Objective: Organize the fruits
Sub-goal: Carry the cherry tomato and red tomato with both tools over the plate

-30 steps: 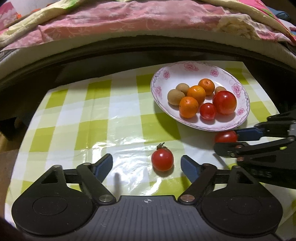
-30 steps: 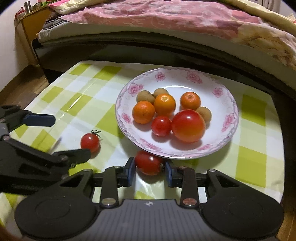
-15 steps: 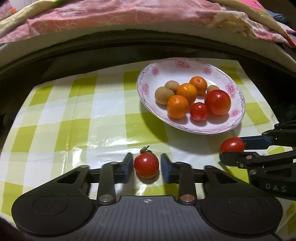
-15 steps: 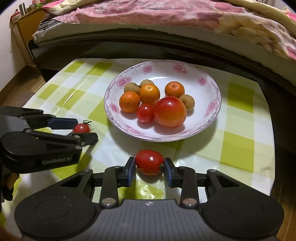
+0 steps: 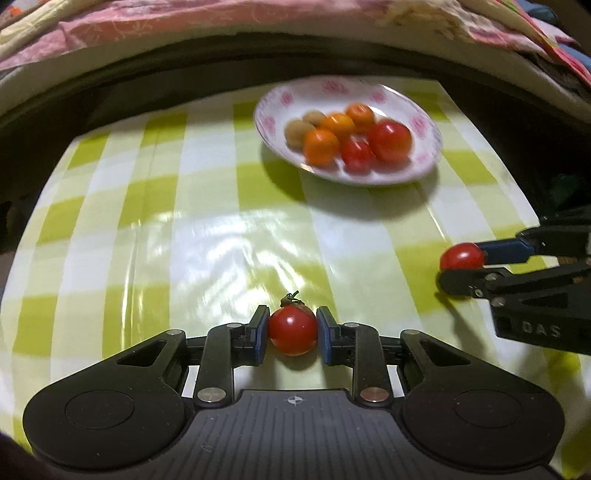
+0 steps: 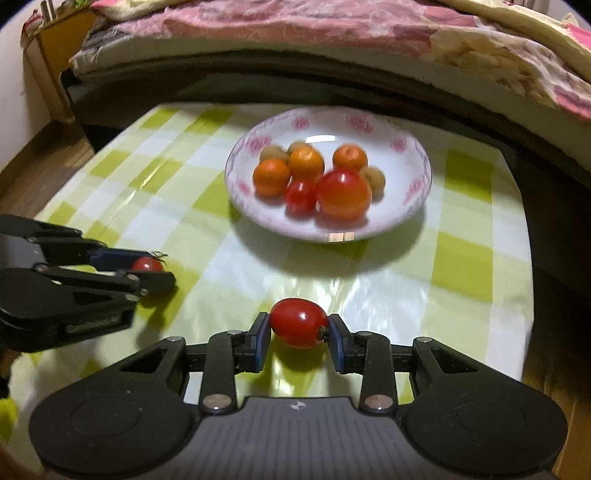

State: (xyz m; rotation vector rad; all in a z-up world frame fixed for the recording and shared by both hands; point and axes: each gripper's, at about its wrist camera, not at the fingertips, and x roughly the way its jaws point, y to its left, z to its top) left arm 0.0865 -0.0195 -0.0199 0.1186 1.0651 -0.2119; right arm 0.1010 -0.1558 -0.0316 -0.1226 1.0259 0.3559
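A round cherry tomato (image 5: 292,329) with a green stem sits clamped between the blue pads of the left hand-held gripper (image 5: 291,334), low over the table (image 5: 147,221). The right hand-held gripper (image 6: 298,334) is clamped on an oval tomato (image 6: 298,323). Beyond both, the flowered plate (image 6: 413,206) holding oranges, tomatoes and brown fruits is blurred; some brown fruits are half hidden. A bed (image 6: 295,33) edges the table. A second ago the left jaws stood wide around the tomato.
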